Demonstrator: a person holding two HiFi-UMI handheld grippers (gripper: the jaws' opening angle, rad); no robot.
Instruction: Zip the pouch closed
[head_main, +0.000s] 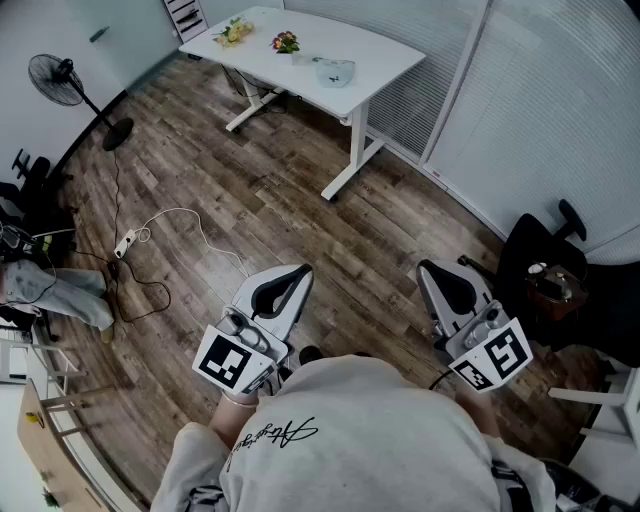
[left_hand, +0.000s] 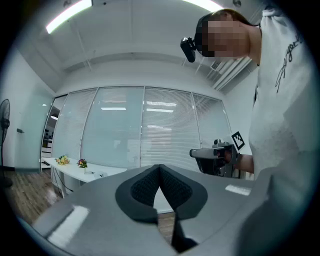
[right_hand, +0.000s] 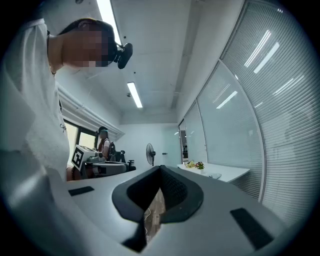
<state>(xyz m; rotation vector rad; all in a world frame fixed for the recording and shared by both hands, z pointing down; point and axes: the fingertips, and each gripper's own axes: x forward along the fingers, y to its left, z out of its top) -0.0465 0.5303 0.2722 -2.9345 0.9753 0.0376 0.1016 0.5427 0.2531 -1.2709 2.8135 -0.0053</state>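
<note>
Head view has you standing on the wood floor (head_main: 300, 200), well back from the white surface (head_main: 375, 50) at the top of the frame. Your left hand-held gripper (head_main: 288, 280) and right hand-held gripper (head_main: 447, 278) sit close in front of your body, pointing level and forward. That reads as a carrying posture rather than a working one, since nothing lies within reach of either.

Left gripper view: jaws pressed together, pads meeting, nothing between them. Right gripper view: same story, closed and empty, with only a sliver of floor showing through the slit below the pads.

Now the task's thing. What I take to be the pouch (head_main: 335, 72) is the small pale object lying on the surface near its front edge, just along from two small bunches of flowers (head_main: 286, 42). From here it is too small to tell whether the zip is open or where the slider sits.

So the zipping has not begun. You'll likely need to walk up to the surface first, then open one jaw pair to steady the pouch and the other to take the slider. Mind the power strip (head_main: 127, 243) and its cable on the floor to your left, well apart from a straight path.
</note>
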